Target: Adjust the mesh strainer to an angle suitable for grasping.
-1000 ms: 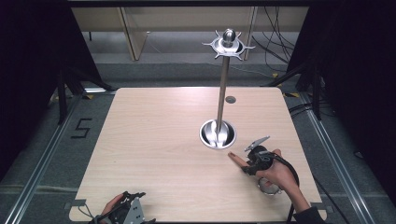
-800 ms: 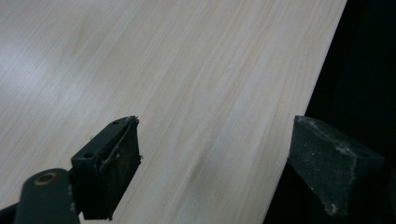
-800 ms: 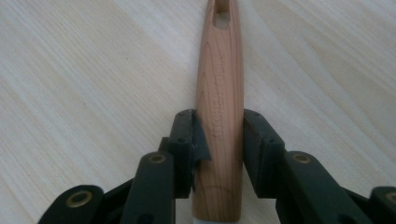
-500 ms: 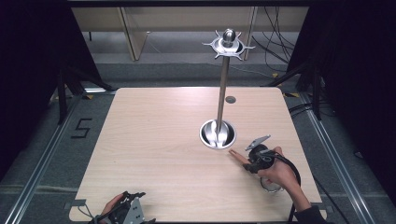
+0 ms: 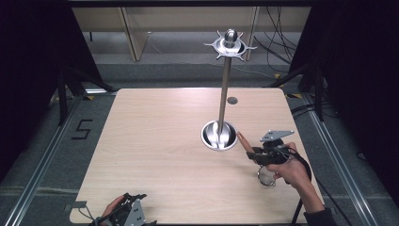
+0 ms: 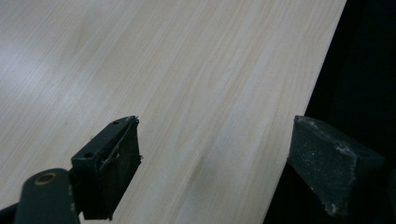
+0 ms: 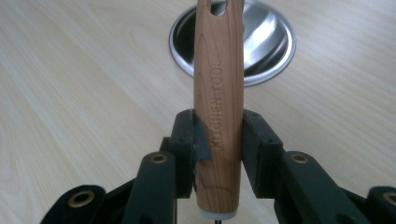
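1. My right tongs [image 7: 218, 140] clamp the light wooden kitchen tool handle [image 7: 219, 93], near the surface's right edge.
2. Its long axis points straight at the round steel stand base [image 7: 261, 46], just ahead.
3. My left tongs [image 6: 210, 172] gape wide, empty, at the near edge.

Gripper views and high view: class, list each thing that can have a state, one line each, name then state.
Right gripper: shut on the wooden handle.
Wooden handle: held, pointing toward the stand's base.
Left gripper: open, empty, at the table edge.
Metal stand: upright, hooks empty.
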`<state>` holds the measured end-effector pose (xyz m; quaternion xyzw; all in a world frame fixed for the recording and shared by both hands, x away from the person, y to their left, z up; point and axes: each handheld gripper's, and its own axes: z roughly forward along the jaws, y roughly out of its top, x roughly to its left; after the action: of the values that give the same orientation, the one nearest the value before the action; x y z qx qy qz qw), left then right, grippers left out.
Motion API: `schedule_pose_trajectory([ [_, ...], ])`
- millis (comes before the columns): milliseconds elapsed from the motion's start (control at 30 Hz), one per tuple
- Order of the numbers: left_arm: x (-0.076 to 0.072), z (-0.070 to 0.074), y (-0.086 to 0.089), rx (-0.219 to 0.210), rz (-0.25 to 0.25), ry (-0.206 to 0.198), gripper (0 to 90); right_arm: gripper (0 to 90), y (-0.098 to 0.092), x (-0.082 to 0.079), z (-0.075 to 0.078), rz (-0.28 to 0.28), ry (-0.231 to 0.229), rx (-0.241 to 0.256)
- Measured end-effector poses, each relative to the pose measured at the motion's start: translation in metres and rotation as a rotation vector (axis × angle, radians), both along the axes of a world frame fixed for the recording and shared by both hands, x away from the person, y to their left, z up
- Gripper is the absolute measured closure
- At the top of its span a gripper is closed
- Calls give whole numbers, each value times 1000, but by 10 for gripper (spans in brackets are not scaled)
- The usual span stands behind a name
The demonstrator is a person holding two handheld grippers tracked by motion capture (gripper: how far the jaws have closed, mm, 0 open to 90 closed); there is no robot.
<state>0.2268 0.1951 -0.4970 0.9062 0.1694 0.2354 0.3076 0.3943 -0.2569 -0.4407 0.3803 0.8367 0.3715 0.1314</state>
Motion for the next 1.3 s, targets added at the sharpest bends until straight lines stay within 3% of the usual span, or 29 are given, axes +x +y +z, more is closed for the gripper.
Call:
schedule_pose_trajectory([
  [100,0,0,0,-2,3,0,158,688,-5,0,6,1,2,10],
  [300,0,0,0,2,0,2,158,689,-13,0,12,13,-42,108],
  [333,0,0,0,1,-1,2,158,689,-12,-1,13,7,-20,123],
  [467,0,0,0,4,2,1,158,689,-12,0,15,3,-60,179],
  [633,0,-1,-1,-8,-4,9,158,691,-12,1,20,3,-55,244],
  [833,0,-1,0,-8,-3,6,158,691,-11,3,25,8,-79,288],
  [933,0,0,0,-3,-3,9,159,691,-11,3,31,19,-91,280],
  [967,0,0,0,-7,-6,14,158,691,-10,3,32,11,-103,298],
  [1000,0,-1,-1,-6,7,2,158,691,-11,4,35,23,-117,277],
  [1067,0,0,0,-4,7,1,158,691,-9,3,39,18,-110,300],
  [1300,0,1,0,-6,9,-9,158,691,-5,6,57,29,-159,310],
])
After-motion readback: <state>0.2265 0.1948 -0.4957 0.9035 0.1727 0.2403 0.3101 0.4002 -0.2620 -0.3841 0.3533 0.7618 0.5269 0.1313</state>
